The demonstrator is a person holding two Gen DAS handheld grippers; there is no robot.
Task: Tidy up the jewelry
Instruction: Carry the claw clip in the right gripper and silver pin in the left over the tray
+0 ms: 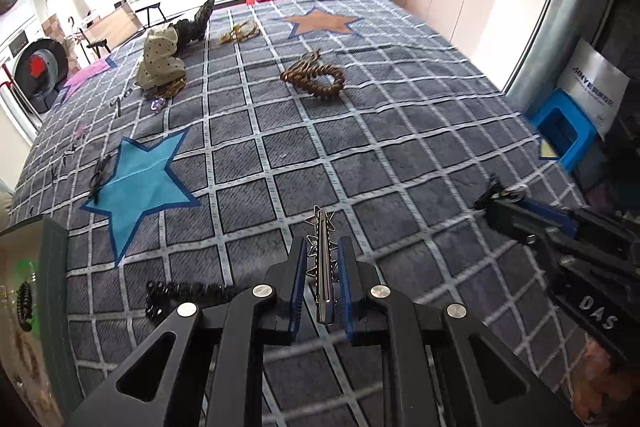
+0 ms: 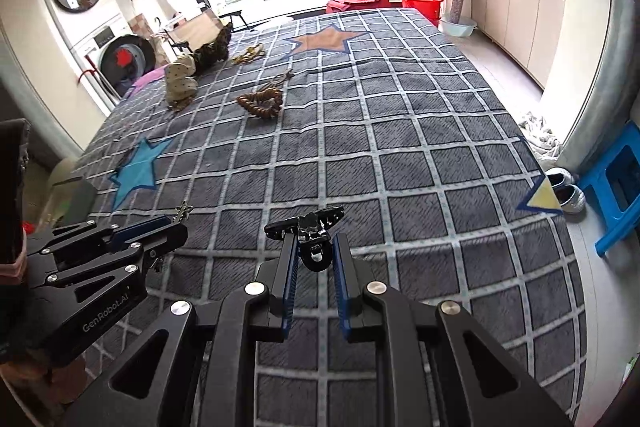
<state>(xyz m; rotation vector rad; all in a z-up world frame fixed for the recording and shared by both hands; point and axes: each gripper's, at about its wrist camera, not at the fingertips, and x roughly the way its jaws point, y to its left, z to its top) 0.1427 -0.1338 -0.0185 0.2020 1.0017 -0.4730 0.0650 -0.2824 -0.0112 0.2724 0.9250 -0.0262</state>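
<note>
A silver hair clip (image 1: 322,259) edged with small stars sits lengthwise between the blue pads of the left gripper (image 1: 322,251), whose fingers (image 1: 297,267) are narrowed against it; its starred tip pokes out past the fingertips, above the bed (image 1: 400,115). The right gripper (image 2: 314,247) holds a black clip (image 2: 310,223) the same way, fingers (image 2: 289,267) closed in on its loop while the toothed bar lies crosswise just beyond the tips. Both grippers hang over the near edge of the checked grey bedspread.

Just left of the left gripper a black beaded bracelet (image 1: 184,293) lies on the spread, and beyond it a blue star patch (image 1: 140,183) with a dark piece (image 1: 98,177) at its left point. Farther up the bed rest a coiled brown bead string (image 1: 316,77), a gold chain (image 1: 240,31) and a dotted cream pouch (image 1: 160,57) with a dark item behind it. At the far left edge of the left view a box (image 1: 28,307) holds more pieces, blurred. A blue stool (image 2: 616,183) stands on the floor to the right of the bed.
</note>
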